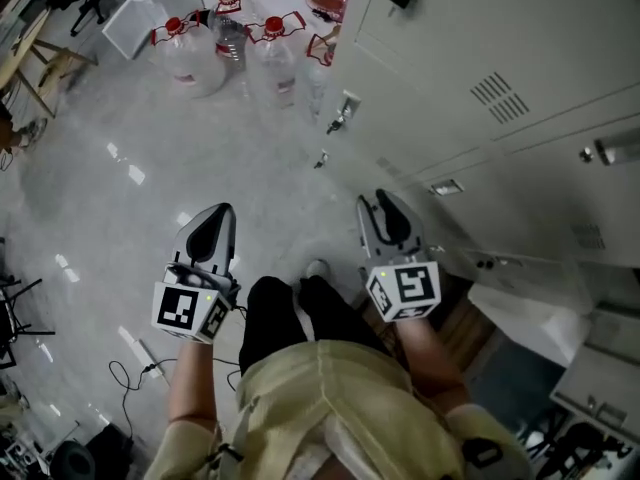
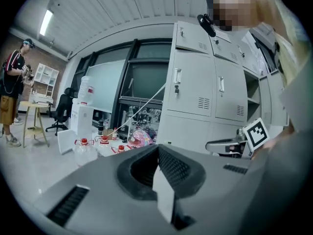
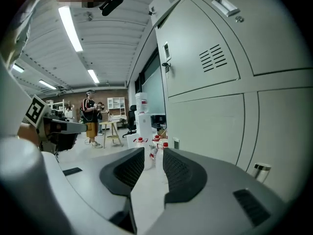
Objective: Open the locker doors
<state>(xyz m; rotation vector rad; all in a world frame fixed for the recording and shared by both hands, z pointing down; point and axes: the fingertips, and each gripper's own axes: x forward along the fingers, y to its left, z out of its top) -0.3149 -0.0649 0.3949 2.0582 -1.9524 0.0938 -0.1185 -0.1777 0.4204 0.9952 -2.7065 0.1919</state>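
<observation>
The locker doors (image 1: 450,38) are on the person's right side. They are grey and tall. The near ones look shut, and one has a handle (image 1: 612,150) sticking out. Lower down, a white door (image 1: 530,318) seems to hang open, but I am not sure.

The right gripper (image 1: 378,206) is just beside the lockers and does not touch them. Its jaws stand apart with nothing between them. I think it is held that way so it is ready to take hold of a handle and pull.

The left gripper (image 1: 220,218) is on the far side from the lockers, over the floor (image 1: 100,168). Its jaws are pressed together and it holds nothing. It is likely just waiting, out of the way.

Water bottles (image 1: 190,53) with red caps stand on the floor past the grippers, near the end of the lockers. Far off, another person (image 3: 89,114) stands in the room.
</observation>
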